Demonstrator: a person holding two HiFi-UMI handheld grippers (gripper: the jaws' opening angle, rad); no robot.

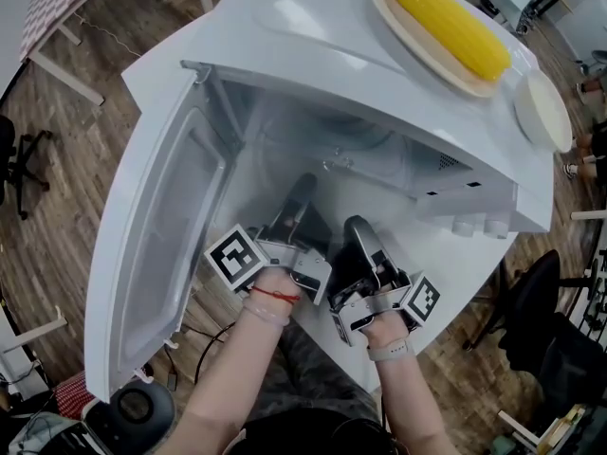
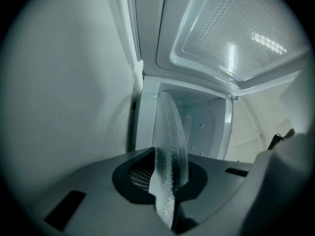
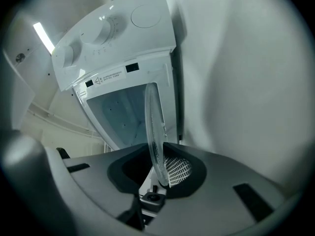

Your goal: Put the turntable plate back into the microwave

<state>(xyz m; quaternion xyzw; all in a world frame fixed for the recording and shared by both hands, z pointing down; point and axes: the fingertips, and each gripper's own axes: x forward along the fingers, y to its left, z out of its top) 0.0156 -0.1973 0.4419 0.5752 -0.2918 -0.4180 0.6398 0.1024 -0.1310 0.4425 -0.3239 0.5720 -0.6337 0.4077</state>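
Left tool [image 2: 166, 180] and right tool [image 3: 158, 173] both pinching glass turntable plate [image 2: 170, 141] rim, at open microwave [image 1: 285, 36] mouth.

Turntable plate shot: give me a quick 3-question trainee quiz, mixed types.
1. True or false: the microwave door is shut.
2. What do the left tongs and right tongs both clamp? A) turntable plate B) a mug C) nothing
3. Fill in: the corn lies on a dish on top of the ____.
Key: 1 false; 2 A; 3 microwave.
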